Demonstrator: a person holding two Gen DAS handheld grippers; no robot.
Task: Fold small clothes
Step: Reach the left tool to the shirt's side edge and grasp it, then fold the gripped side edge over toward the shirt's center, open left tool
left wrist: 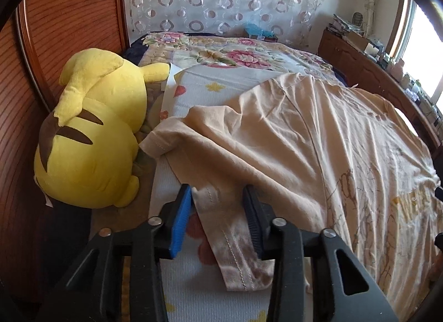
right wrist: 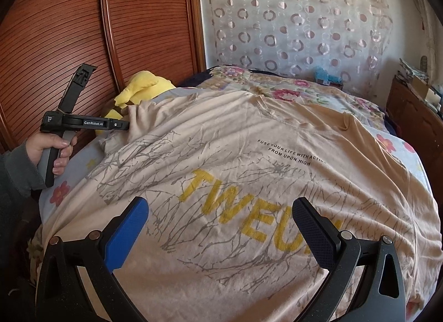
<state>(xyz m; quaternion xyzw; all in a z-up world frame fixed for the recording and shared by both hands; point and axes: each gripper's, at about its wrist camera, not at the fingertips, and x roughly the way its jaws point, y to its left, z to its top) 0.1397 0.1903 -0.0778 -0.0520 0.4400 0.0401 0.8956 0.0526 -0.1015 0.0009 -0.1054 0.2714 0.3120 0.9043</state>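
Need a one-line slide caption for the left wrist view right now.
Left tongs open around the hem of a beige T-shirt spread on the bed, yellow plush alongside.

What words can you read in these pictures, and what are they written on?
"FUSE YOUR LIFE WITH ACTIO" / "FROM UPON HIGH": small black print on the beige T-shirt; the first line's end is hidden in a fold.
"TWEU": big yellow letters on the shirt, the rest hidden behind the right gripper.
"GenRobot.AI": on the left gripper.
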